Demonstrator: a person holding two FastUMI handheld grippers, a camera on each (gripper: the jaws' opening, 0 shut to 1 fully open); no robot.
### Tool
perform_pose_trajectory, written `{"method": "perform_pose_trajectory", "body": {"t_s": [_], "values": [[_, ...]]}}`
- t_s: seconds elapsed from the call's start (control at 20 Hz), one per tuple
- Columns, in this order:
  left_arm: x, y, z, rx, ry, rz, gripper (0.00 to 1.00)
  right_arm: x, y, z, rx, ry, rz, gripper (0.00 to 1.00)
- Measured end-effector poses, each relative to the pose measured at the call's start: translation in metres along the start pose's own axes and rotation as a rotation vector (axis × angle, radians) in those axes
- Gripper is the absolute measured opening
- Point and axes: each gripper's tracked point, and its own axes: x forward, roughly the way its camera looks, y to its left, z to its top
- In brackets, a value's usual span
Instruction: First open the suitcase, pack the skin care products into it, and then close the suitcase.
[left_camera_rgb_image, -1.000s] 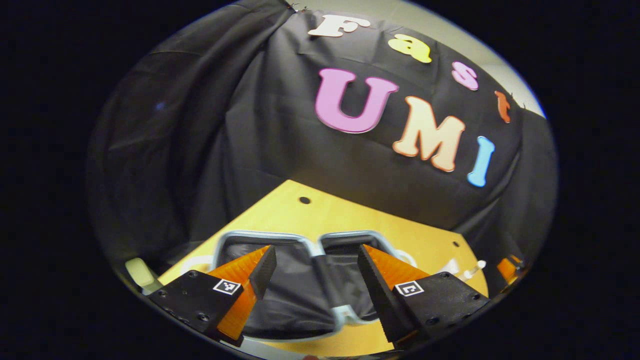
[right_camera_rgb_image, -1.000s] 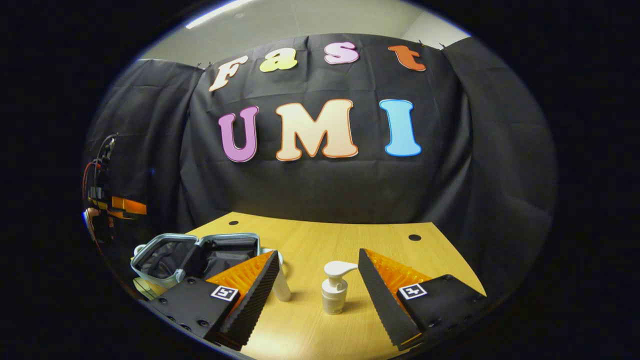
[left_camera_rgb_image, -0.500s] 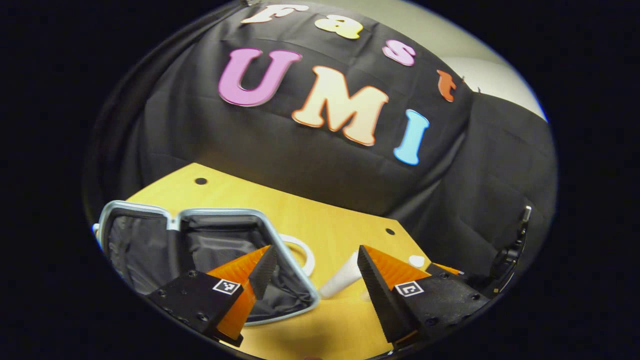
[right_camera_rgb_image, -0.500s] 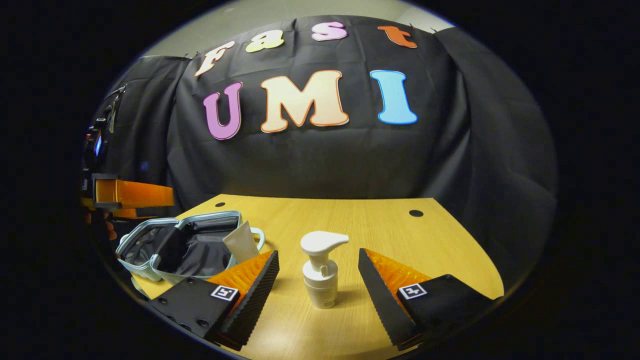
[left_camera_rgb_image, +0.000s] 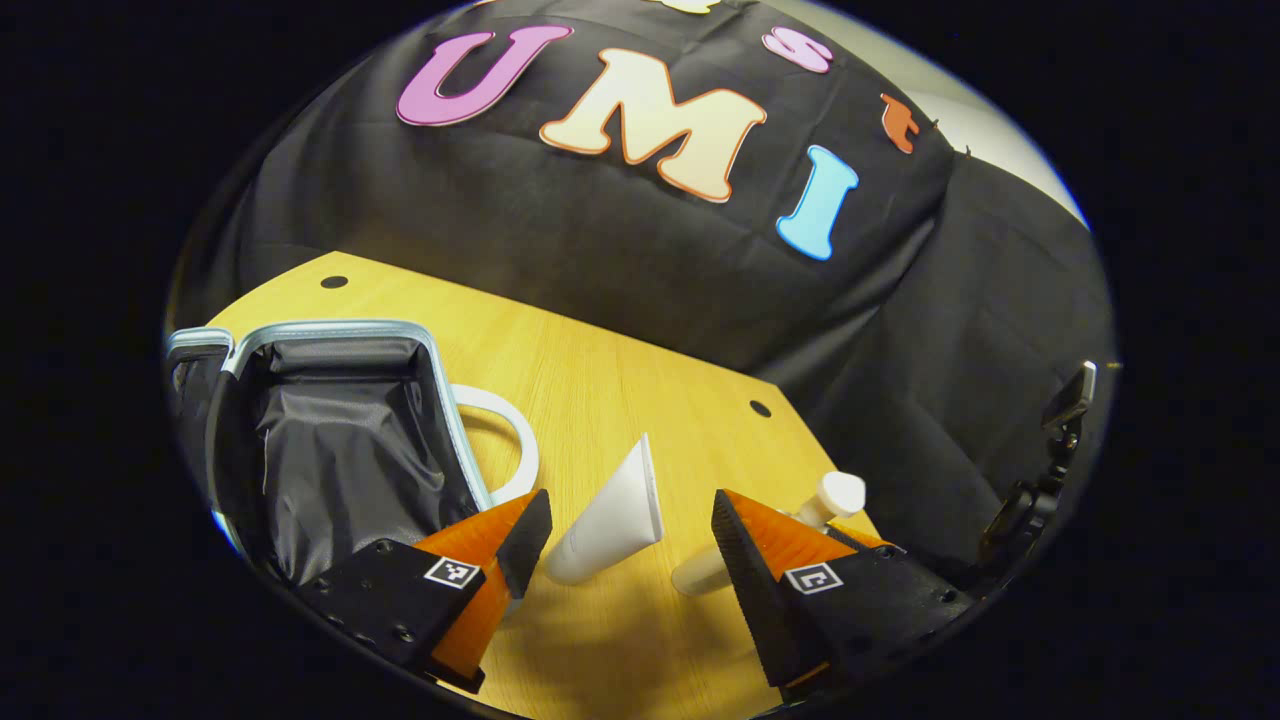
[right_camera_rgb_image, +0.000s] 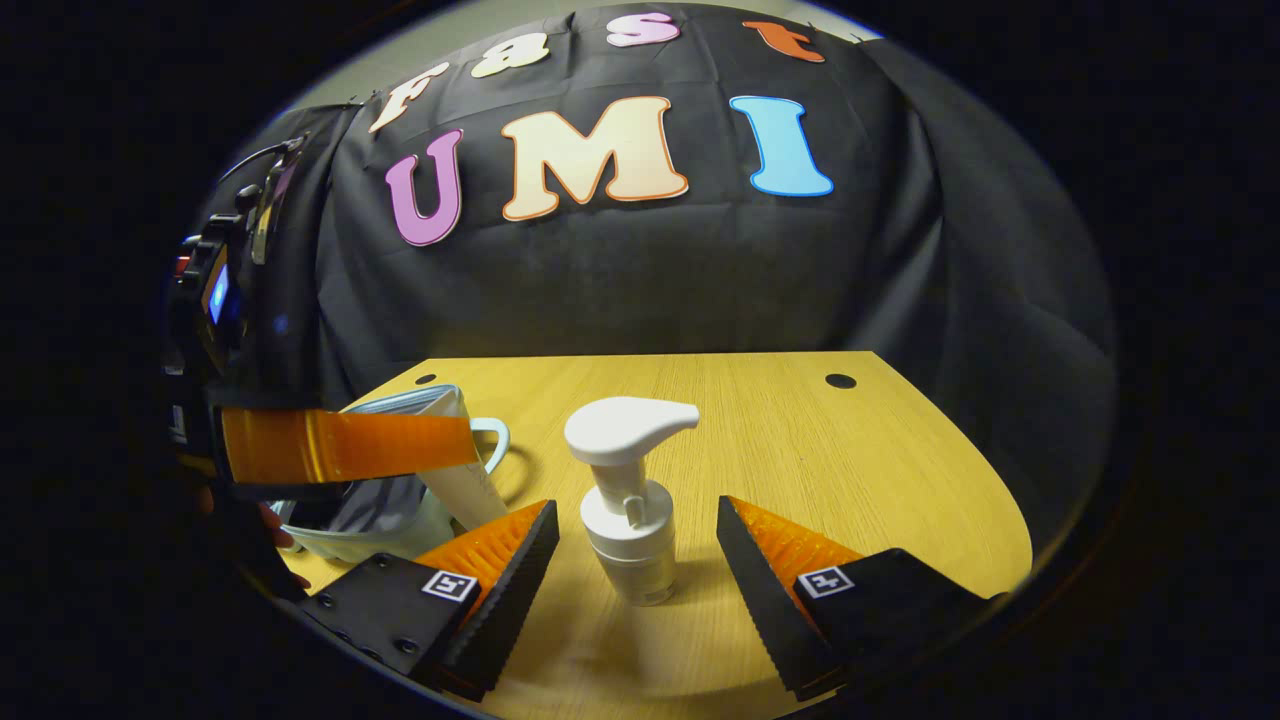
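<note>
The small suitcase (left_camera_rgb_image: 330, 440) lies open on the wooden table (left_camera_rgb_image: 600, 370), its dark lining showing and its white handle (left_camera_rgb_image: 505, 450) pointing right. A white tube (left_camera_rgb_image: 615, 515) stands cap-down just ahead of my left gripper (left_camera_rgb_image: 630, 512), which is open with the tube between its fingertips' line. A white pump bottle (right_camera_rgb_image: 625, 520) stands upright between the spread fingers of my open right gripper (right_camera_rgb_image: 637, 512), untouched. In the right gripper view the left gripper (right_camera_rgb_image: 340, 445) reaches in from the left, in front of the suitcase (right_camera_rgb_image: 385, 515) and the tube (right_camera_rgb_image: 462, 485).
The pump bottle (left_camera_rgb_image: 825, 497) stands to the right of the tube, partly behind my left gripper's right finger. Bare tabletop (right_camera_rgb_image: 820, 450) stretches to the right and behind the bottle. Cable holes (right_camera_rgb_image: 840, 381) sit near the far edge.
My left gripper swung right from over the open suitcase to face the tube. My right gripper moved closer to the pump bottle, which now stands between its fingers.
</note>
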Motion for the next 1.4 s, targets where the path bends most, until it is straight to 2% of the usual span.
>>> {"method": "perform_pose_trajectory", "body": {"t_s": [0.15, 0.2, 0.25, 0.35, 0.45, 0.55, 0.95, 1.05, 1.1, 1.15, 1.2, 1.4], "values": [[0.015, 0.008, -0.012, 0.004, 0.047, 0.029, 0.88, 0.007, -0.002, -0.006, 0.013, 0.022, -0.001, 0.99], [0.021, 0.009, -0.014, 0.009, 0.059, 0.038, 0.67, 0.008, -0.001, -0.006, 0.012, 0.026, 0.000, 0.99], [0.024, 0.010, -0.018, 0.008, 0.077, 0.041, 0.65, 0.009, -0.001, -0.008, 0.009, 0.031, 0.001, 0.98], [0.027, 0.010, -0.020, 0.008, 0.087, 0.033, 0.40, 0.012, -0.001, -0.010, 0.006, 0.039, 0.001, 0.98], [0.028, 0.012, -0.017, 0.020, 0.081, 0.033, 0.41, 0.016, 0.000, -0.012, 0.006, 0.047, -0.001, 0.99], [0.030, 0.010, -0.013, 0.012, 0.073, 0.021, 0.26, 0.019, 0.000, -0.016, 0.008, 0.058, -0.004, 0.99], [0.013, -0.001, 0.008, -0.044, 0.058, -0.029, 0.14, 0.027, -0.002, -0.025, 0.006, 0.092, -0.018, 0.98], [0.000, 0.000, 0.020, -0.046, 0.065, -0.046, 0.17, 0.027, 0.000, -0.027, 0.005, 0.104, -0.010, 0.90], [-0.009, 0.004, 0.027, -0.046, 0.072, -0.052, 0.17, 0.027, 0.001, -0.027, 0.000, 0.108, -0.011, 0.80], [-0.018, 0.011, 0.036, -0.047, 0.077, -0.054, 0.17, 0.028, 0.002, -0.028, -0.008, 0.112, -0.007, 0.76], [-0.029, 0.019, 0.045, -0.053, 0.080, -0.051, 0.17, 0.028, 0.003, -0.027, -0.021, 0.113, -0.007, 0.67], [-0.068, 0.067, 0.069, -0.054, 0.127, -0.003, 0.17, 0.030, 0.009, -0.027, -0.067, 0.129, 0.014, 0.61]]}}
